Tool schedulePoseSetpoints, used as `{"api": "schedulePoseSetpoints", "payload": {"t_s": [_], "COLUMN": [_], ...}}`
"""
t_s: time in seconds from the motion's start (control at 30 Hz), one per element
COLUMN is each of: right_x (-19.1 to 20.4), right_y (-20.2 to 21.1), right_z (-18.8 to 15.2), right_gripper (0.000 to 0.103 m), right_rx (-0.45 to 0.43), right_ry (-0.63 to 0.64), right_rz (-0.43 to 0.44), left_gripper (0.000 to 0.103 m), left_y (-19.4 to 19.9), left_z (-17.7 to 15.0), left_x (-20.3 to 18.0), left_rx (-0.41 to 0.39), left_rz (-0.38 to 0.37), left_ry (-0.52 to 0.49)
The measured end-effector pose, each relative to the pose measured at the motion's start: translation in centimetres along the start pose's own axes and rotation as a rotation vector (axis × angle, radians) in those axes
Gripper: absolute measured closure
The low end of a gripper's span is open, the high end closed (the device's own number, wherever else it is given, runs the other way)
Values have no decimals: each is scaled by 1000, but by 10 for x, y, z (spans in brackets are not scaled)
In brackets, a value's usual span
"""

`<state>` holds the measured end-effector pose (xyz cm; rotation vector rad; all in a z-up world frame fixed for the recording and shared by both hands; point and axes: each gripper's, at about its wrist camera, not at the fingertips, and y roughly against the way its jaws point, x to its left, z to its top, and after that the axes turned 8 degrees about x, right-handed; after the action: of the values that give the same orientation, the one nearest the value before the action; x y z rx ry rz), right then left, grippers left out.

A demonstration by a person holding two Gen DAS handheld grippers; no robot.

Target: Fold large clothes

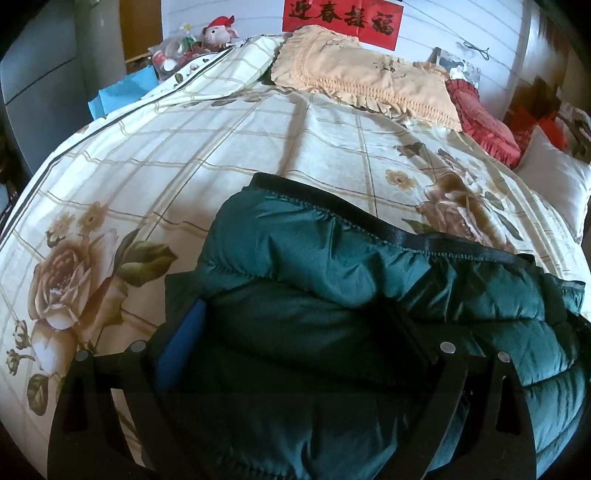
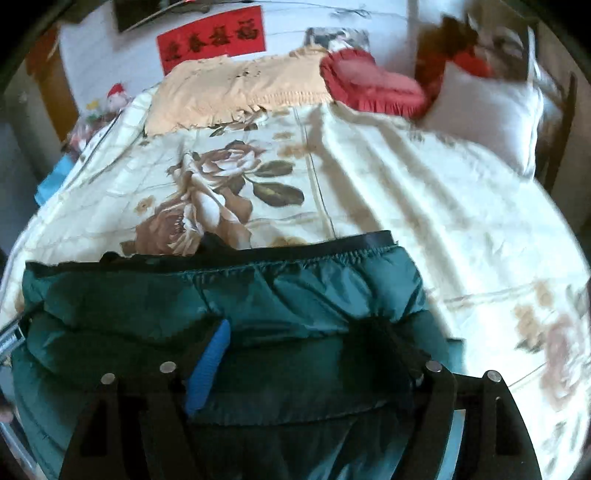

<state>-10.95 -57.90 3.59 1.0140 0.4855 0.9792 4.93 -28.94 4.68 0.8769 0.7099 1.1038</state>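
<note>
A dark green quilted down jacket (image 1: 317,251) with a black hem band lies folded on the floral bedspread (image 1: 147,166). In the left wrist view my left gripper (image 1: 291,314) stands over the jacket's left part. Its jaws are wide, and puffy fabric lies between the blue pad (image 1: 181,347) and the dark finger (image 1: 406,343). In the right wrist view the jacket (image 2: 258,291) fills the lower left. My right gripper (image 2: 299,328) is spread over its right part, with fabric between the blue pad (image 2: 207,365) and the black finger (image 2: 399,350). Neither pair of pads visibly pinches the cloth.
A beige fringed pillow (image 1: 365,81), a red heart cushion (image 1: 484,122) and a white pillow (image 1: 554,177) lie at the head of the bed. A red banner (image 1: 343,18) hangs on the wall. A plush toy (image 1: 219,33) and clutter sit at the far left corner.
</note>
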Motion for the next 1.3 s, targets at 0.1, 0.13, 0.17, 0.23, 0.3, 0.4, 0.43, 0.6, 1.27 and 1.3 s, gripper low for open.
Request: {"api": "schedulePoseSetpoints", "payload": {"t_s": [0.1,0.13,0.17,0.23,0.3,0.4,0.43,0.6,1.27,1.3], "right_x": [7,10,10,11,17,28,33,51,-1,-6], "right_y": [-9,-10,-9,1,26,64,75,79,85,78], "right_z": [-2,-1,0,1,-6,-30,-42,-89,-72,-72], "right_gripper": [21,20,20,20,20,20,20,20,14,14], "right_rx": [-25,-20,-16,-5,-28,-78,-83,-59,-114,-99], "right_ry": [13,25,28,36,68,122,141,215,-7,-36], "right_rz": [-29,-43,-45,-47,-25,57,82,83,21,18], "left_gripper": [7,7,7,6,6,6,6,6,7,7], "left_y": [-3,-3,-4,-4,-4,-4,-4,-3,85,89], "left_z": [0,0,-1,-2,-2,-3,-3,-5,-54,-59], "left_x": [-1,-1,-2,-2,-2,-3,-3,-4,40,43], "left_rx": [-7,-10,-15,-21,-21,-23,-24,-28,-65,-70], "left_rz": [0,1,3,5,2,0,-2,-3,-80,-80], "left_ry": [2,1,-1,-5,-4,-3,-3,-2,-25,-29]}}
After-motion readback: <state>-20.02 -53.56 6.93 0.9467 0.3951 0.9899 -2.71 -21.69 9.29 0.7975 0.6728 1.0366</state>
